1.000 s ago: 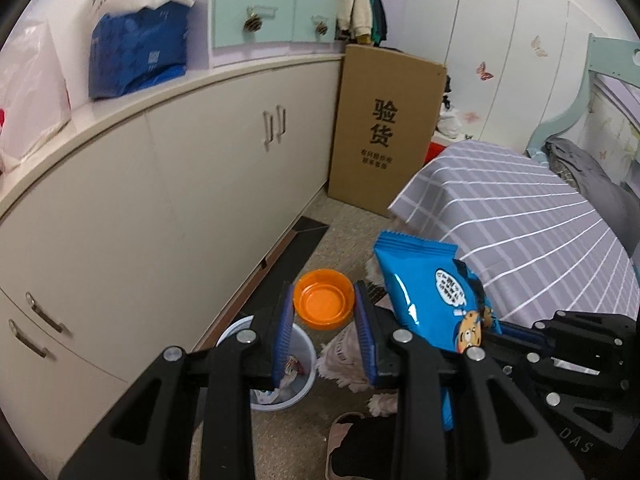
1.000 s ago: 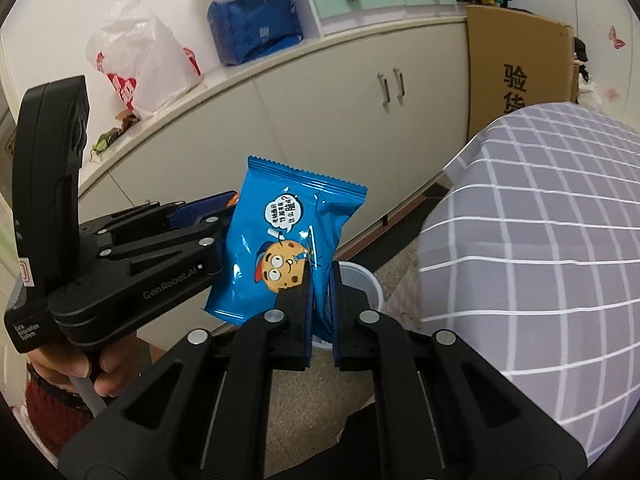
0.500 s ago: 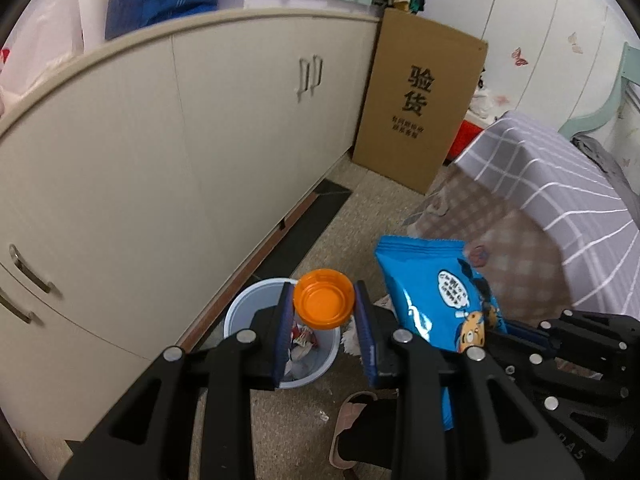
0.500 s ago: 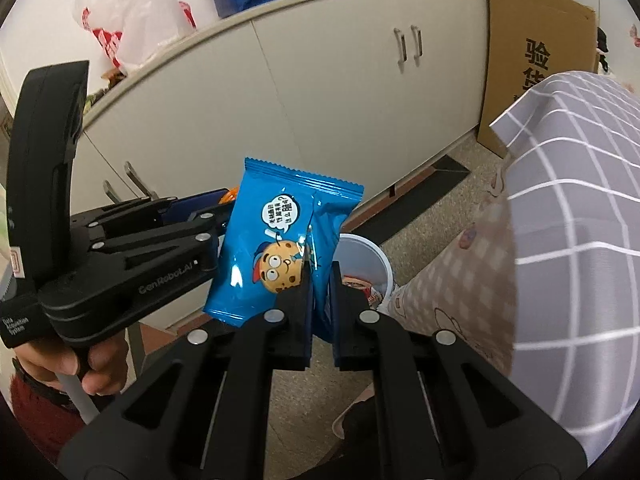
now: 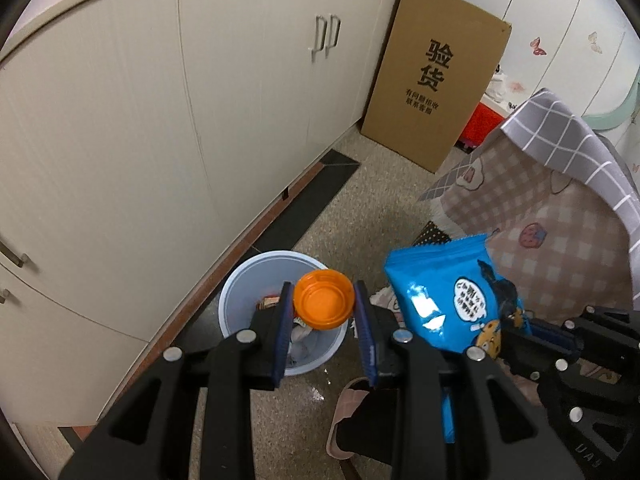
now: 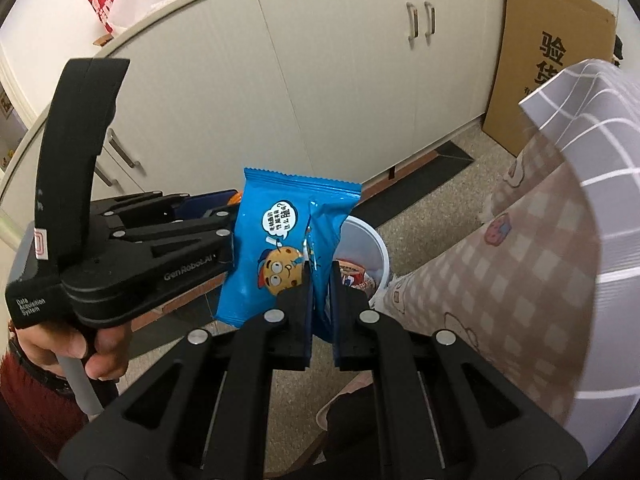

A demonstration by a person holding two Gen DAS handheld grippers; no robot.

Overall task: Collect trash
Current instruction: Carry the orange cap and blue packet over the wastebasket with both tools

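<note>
My left gripper (image 5: 323,312) is shut on an orange plastic lid (image 5: 324,305) and holds it above the pale blue trash bin (image 5: 256,276) on the floor. The bin holds wrappers and paper. My right gripper (image 6: 320,280) is shut on a blue cookie snack bag (image 6: 280,240), held upright just right of the left gripper and near the bin (image 6: 374,248). The bag also shows in the left wrist view (image 5: 448,300). The left gripper body (image 6: 132,248) fills the left of the right wrist view.
Cream cabinets (image 5: 160,120) run along the left. A brown cardboard box (image 5: 436,76) leans at the far end. A bed with a grey checked cover (image 5: 560,184) is on the right. A slipper (image 5: 344,420) lies on the floor below the grippers.
Both grippers have moved down and forward toward the bin, still holding the lid and the bag. The bin now sits directly under the orange lid.
</note>
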